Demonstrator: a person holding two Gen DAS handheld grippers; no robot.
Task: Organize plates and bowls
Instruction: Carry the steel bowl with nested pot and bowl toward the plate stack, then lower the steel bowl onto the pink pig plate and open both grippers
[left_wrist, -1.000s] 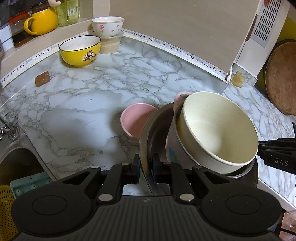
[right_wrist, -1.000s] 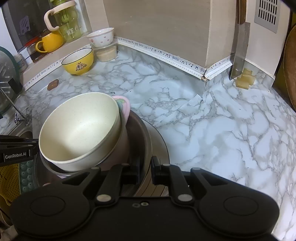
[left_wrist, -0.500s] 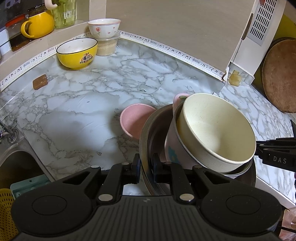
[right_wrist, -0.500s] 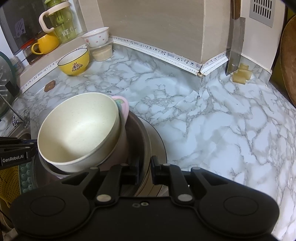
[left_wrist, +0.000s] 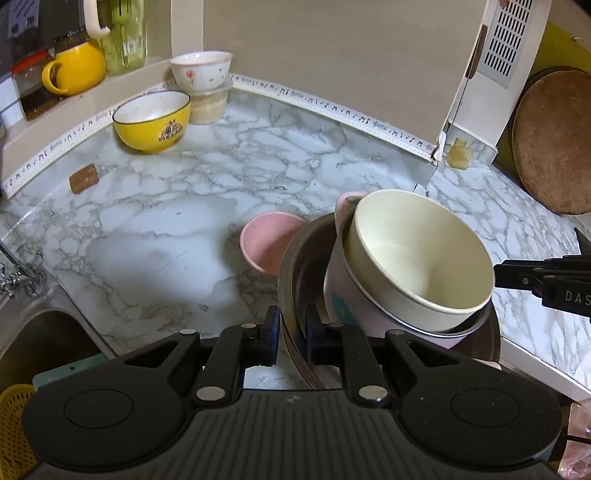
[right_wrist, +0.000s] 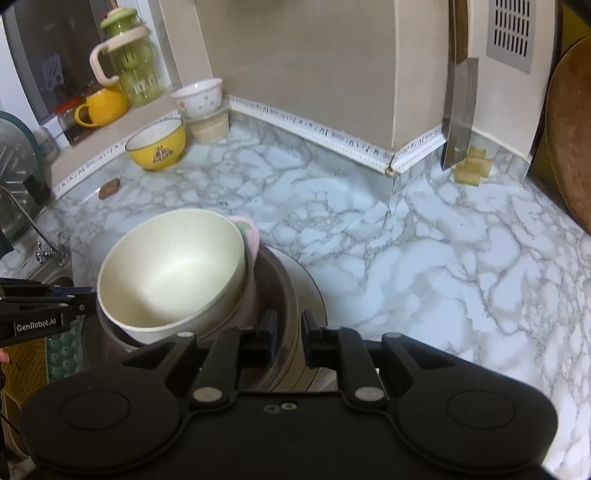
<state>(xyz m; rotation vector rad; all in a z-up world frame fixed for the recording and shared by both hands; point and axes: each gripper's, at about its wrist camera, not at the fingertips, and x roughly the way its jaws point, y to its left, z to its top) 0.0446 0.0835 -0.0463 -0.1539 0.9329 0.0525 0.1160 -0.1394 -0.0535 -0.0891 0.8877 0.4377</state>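
Here both claws (left_wrist: 291, 332) (right_wrist: 286, 334) pinch the metal basin (left_wrist: 295, 266) rim, open counter (right_wrist: 424, 258) beyond

Home kitchen, marble-pattern countertop (right_wrist: 424, 236), sink with tap (right_wrist: 40, 243) at left, cleaver (right_wrist: 460, 114) hanging on wall, round cutting board (left_wrist: 550, 140), yellow bowl (left_wrist: 152, 120), yellow mug (right_wrist: 101, 107) on ledge.

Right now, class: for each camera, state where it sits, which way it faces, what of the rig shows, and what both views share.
Left wrist: rides the left gripper, facing the back wall; jaws clamp the metal bowl's left rim; right gripper's tip shows.
Right wrist: rides the right gripper, facing the corner; jaws clamp the opposite rim.
Shared: cream bowl, yellow bowl.
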